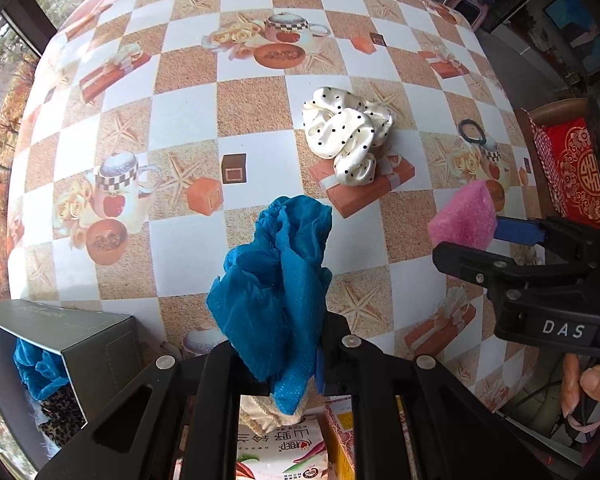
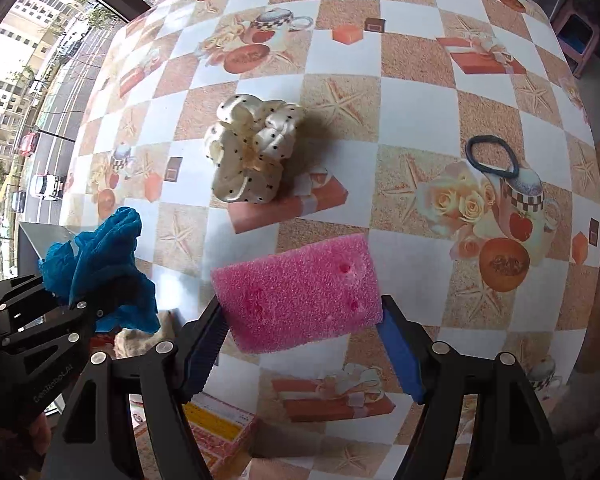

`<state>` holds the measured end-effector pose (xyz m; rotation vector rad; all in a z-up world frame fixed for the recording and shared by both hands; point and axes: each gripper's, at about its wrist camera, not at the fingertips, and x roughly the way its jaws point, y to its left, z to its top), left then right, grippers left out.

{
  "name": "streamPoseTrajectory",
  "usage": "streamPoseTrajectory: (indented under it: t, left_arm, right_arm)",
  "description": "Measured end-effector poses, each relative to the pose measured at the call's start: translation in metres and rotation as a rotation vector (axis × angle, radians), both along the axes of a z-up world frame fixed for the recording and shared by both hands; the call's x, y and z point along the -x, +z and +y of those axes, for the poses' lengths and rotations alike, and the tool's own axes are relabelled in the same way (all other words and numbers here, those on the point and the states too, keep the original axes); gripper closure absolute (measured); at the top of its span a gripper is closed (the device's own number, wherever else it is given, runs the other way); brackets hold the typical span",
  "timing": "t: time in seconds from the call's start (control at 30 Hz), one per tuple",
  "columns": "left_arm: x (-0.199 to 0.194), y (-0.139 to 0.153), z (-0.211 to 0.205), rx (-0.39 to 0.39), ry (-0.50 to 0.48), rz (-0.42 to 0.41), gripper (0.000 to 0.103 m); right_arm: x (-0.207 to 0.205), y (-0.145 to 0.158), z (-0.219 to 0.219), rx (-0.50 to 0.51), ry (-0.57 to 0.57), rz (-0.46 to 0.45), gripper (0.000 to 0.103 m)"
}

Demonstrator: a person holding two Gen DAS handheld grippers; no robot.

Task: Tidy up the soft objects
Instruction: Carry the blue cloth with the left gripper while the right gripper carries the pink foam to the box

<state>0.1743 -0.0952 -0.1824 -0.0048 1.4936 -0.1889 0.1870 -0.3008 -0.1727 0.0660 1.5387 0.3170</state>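
Gripping a crumpled blue mesh fabric piece, the left gripper is closed on it above the checkered tablecloth, just right of the open grey cardboard box. Right of that fabric, a cream polka-dot satin scrunchie lies on the cloth. Farther right, the right gripper is clamped on a pink rectangular foam sponge, with a dark elastic hair tie lying beyond it.

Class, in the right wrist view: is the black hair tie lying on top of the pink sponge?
No: the hair tie lies on the table, apart from the sponge.
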Motion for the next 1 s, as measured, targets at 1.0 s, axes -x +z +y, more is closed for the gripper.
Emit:
streamPoseTrajectory:
  t: [1.0]
  left_arm:
    - [0.165,0.097,0.115,0.1,0.051,-0.143,0.089]
  right_arm:
    - [0.132,0.094,0.178,-0.055,0.183,-0.076,0.028]
